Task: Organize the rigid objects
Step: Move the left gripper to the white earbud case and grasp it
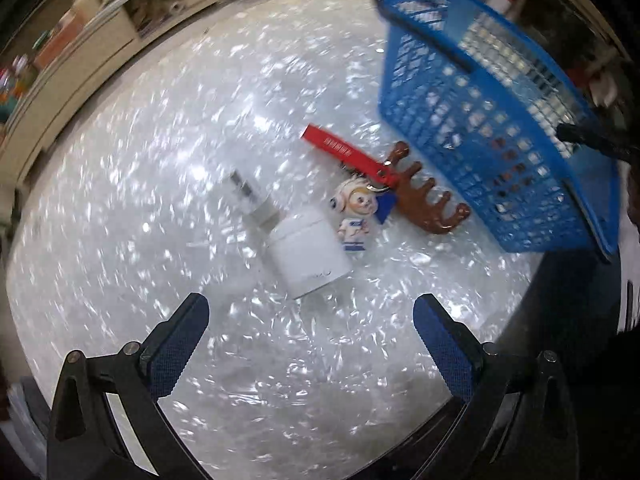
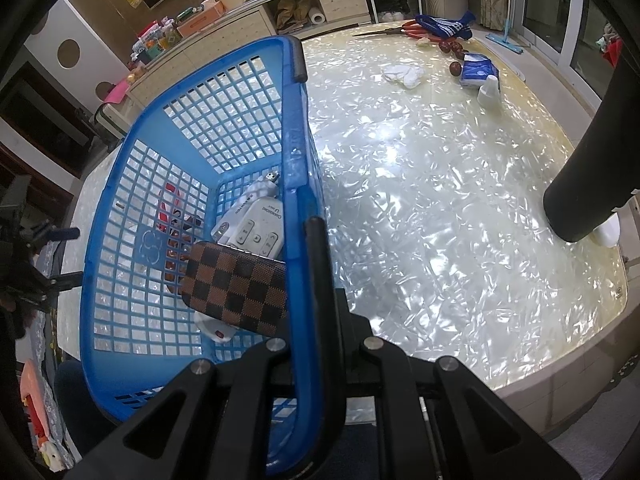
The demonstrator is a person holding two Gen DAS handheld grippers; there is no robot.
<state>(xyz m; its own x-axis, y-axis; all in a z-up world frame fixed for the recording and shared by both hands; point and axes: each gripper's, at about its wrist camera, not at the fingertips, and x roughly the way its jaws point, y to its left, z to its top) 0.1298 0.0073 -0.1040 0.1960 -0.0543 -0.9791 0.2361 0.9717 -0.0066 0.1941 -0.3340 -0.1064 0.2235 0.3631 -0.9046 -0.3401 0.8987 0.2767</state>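
Observation:
In the left wrist view, my left gripper [image 1: 311, 316] is open and empty just above a white charger block [image 1: 306, 254] on the pearly table [image 1: 160, 200]. Beside it lie an astronaut figurine keychain [image 1: 354, 218] with a red strap [image 1: 340, 148] and a brown comb [image 1: 428, 200]. The blue basket [image 1: 480, 128] is tilted at the right. In the right wrist view, my right gripper [image 2: 308, 236] is shut on the blue basket's rim [image 2: 298, 184]. Inside lie a checkered brown case [image 2: 236, 288], a white remote [image 2: 256, 228] and other white devices.
At the table's far end in the right wrist view lie scissors [image 2: 396, 31], a blue sock [image 2: 444, 26], a tissue pack [image 2: 478, 70], white cloth [image 2: 402, 74] and a white bottle [image 2: 490, 90]. A black cylinder [image 2: 596, 152] stands at the right. Shelves [image 2: 240, 32] line the back wall.

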